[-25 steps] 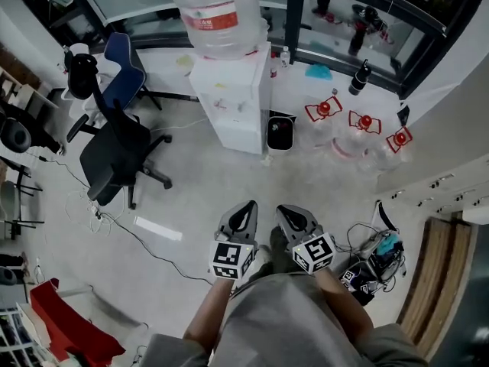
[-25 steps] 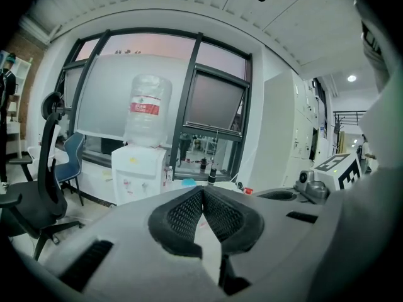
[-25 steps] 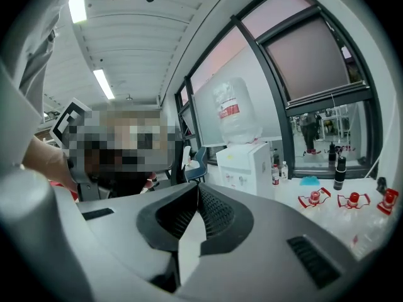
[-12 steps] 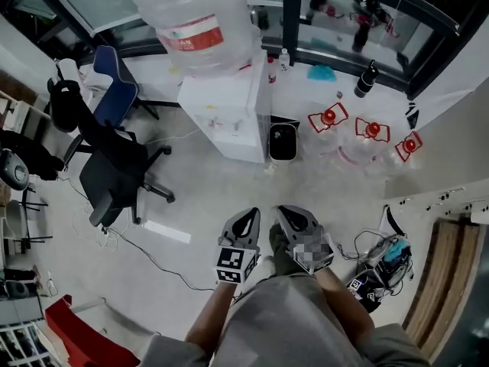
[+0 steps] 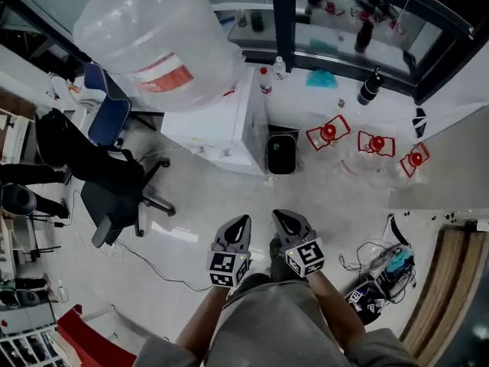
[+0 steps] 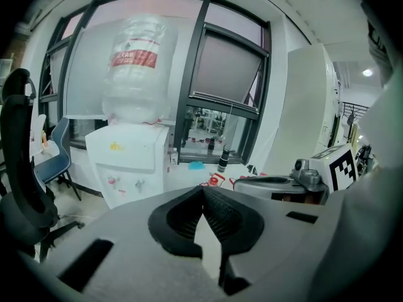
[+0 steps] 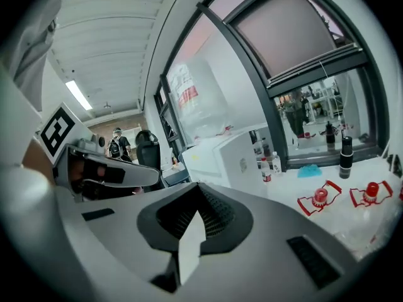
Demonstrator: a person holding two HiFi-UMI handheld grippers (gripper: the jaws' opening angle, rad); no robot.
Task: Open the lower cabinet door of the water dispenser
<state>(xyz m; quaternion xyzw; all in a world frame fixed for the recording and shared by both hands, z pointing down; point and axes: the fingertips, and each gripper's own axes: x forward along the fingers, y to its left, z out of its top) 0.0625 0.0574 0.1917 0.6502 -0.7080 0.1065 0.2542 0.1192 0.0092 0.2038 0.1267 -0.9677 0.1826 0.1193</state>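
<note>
The white water dispenser (image 5: 229, 132) stands ahead on the floor with a big clear bottle (image 5: 153, 44) on top. Its front with two taps shows in the left gripper view (image 6: 129, 162); the lower cabinet door is mostly hidden behind the gripper body there. In the right gripper view the dispenser (image 7: 227, 159) is seen from its side. My left gripper (image 5: 233, 232) and right gripper (image 5: 286, 224) are held side by side, well short of the dispenser. Both are shut with nothing between the jaws: the left one's (image 6: 203, 187) tips meet, and so do the right one's (image 7: 200, 190).
A black office chair (image 5: 107, 182) and a blue chair (image 5: 103, 105) stand left of the dispenser. A black bin (image 5: 281, 153) sits against its right side. Red-capped empty bottles (image 5: 328, 136) and a black flask (image 5: 369, 86) lie further right. Cables (image 5: 153, 258) trail over the floor.
Both grippers have moved forward toward the dispenser, which now looms larger and nearer in the head view. They stay shut and side by side.
</note>
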